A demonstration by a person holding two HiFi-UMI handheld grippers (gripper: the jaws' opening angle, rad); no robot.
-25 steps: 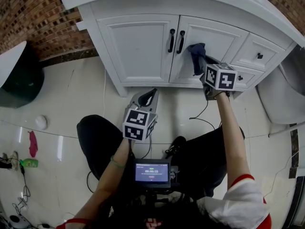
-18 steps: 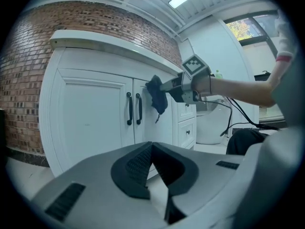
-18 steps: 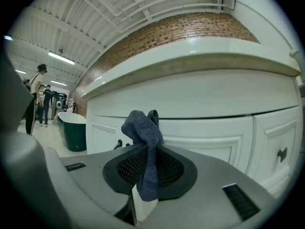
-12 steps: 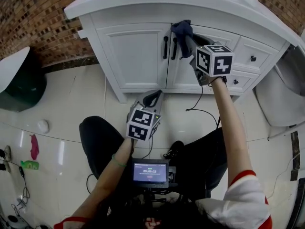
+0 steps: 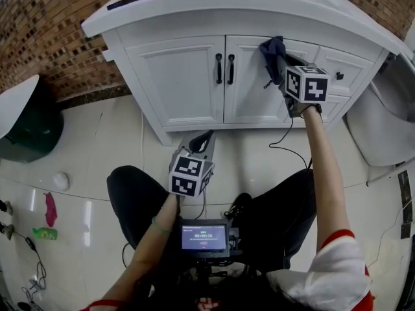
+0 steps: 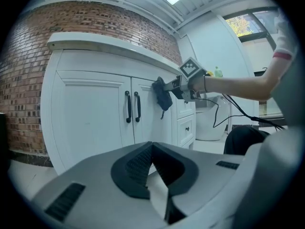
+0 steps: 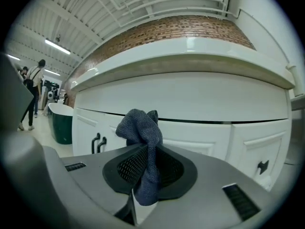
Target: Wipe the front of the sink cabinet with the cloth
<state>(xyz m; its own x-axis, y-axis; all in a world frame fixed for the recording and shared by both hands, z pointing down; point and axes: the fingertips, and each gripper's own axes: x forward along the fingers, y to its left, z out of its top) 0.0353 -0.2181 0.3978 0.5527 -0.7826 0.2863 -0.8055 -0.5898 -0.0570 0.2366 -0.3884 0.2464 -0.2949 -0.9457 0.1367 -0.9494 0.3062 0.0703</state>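
Observation:
The white sink cabinet [image 5: 181, 83] has two doors with black handles [image 5: 224, 69] and drawers on the right. My right gripper [image 5: 276, 56] is shut on a dark blue cloth [image 5: 272, 48] and holds it against the top of the right door. In the right gripper view the cloth [image 7: 143, 132] bunches up out of the jaws of the gripper [image 7: 147, 168], close to the cabinet front [image 7: 200, 101]. My left gripper [image 5: 205, 137] hangs low over the floor, shut and holding nothing. From the left gripper [image 6: 151, 150] I see the cloth [image 6: 163, 94] on the door.
A dark green tub [image 5: 23, 118] stands at the left and a white toilet [image 5: 376, 131] at the right. A cable [image 5: 285, 151] trails on the tiled floor. A small monitor [image 5: 205, 236] sits at my lap. Brick wall [image 5: 45, 31] runs behind the cabinet.
My right gripper carried the cloth up the right door towards the handles, then back right along the door's top. The left gripper stayed low and shut.

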